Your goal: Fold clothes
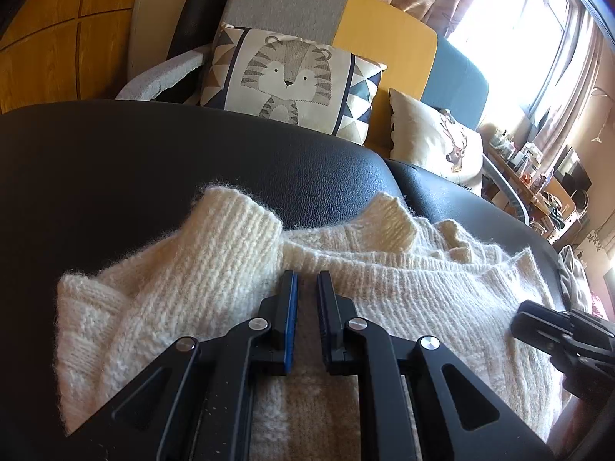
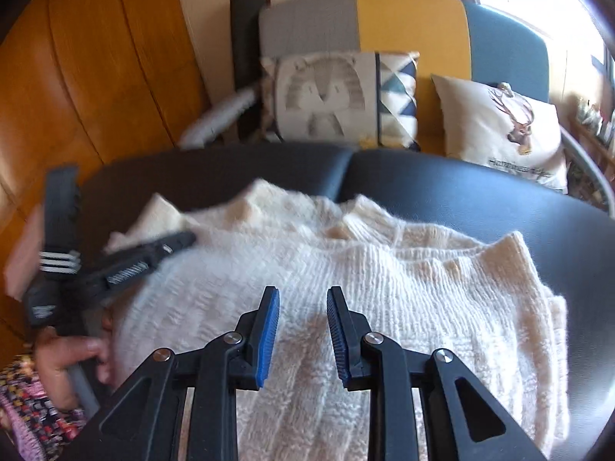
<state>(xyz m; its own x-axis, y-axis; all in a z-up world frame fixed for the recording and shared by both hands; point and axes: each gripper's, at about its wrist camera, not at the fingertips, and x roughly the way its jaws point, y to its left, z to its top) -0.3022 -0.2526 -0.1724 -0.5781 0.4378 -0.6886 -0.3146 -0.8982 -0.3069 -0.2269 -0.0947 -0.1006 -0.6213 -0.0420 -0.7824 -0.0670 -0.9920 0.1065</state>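
Note:
A cream knit sweater (image 1: 215,292) lies rumpled on a black leather surface (image 1: 115,173); in the right wrist view the sweater (image 2: 384,288) spreads across the middle. My left gripper (image 1: 307,280) rests low on it with only a narrow slit between the jaws, and knit fills that slit. In the right wrist view the left gripper (image 2: 184,240) shows blurred at the sweater's left side, held by a hand (image 2: 73,349). My right gripper (image 2: 303,296) hovers over the sweater's near part, jaws apart and holding nothing. The right gripper (image 1: 526,320) also pokes in at the sweater's right edge.
Behind the leather surface stand a tiger cushion (image 1: 286,77) and a deer cushion (image 1: 438,142) against grey, yellow and blue sofa backs. Wood panelling (image 1: 46,50) fills the left. A cluttered shelf (image 1: 538,176) and a bright window (image 1: 511,30) are at the right.

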